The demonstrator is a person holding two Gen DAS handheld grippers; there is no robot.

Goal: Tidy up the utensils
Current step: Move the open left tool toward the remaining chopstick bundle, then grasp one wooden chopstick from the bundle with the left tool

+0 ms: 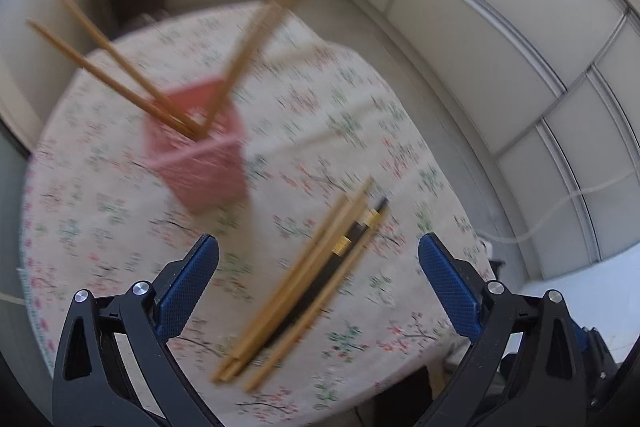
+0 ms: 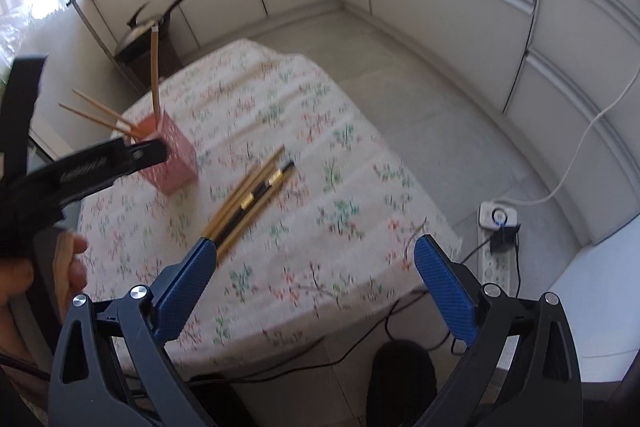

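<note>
Low in the left-wrist frame, the left gripper (image 1: pixel 318 259) hung spread and empty over loose chopsticks (image 1: pixel 304 279), bound for the pink holder (image 1: pixel 200 163); the right gripper (image 2: pixel 316 263) gaped empty too.

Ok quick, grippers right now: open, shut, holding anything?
Left gripper: open, empty, above the loose chopsticks on the table.
Right gripper: open, empty, near the table edge.

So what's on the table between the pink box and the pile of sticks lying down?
Nothing but bare flowery tablecloth. Both wrist views show an open strip between the pink box and the loose chopsticks.
</note>
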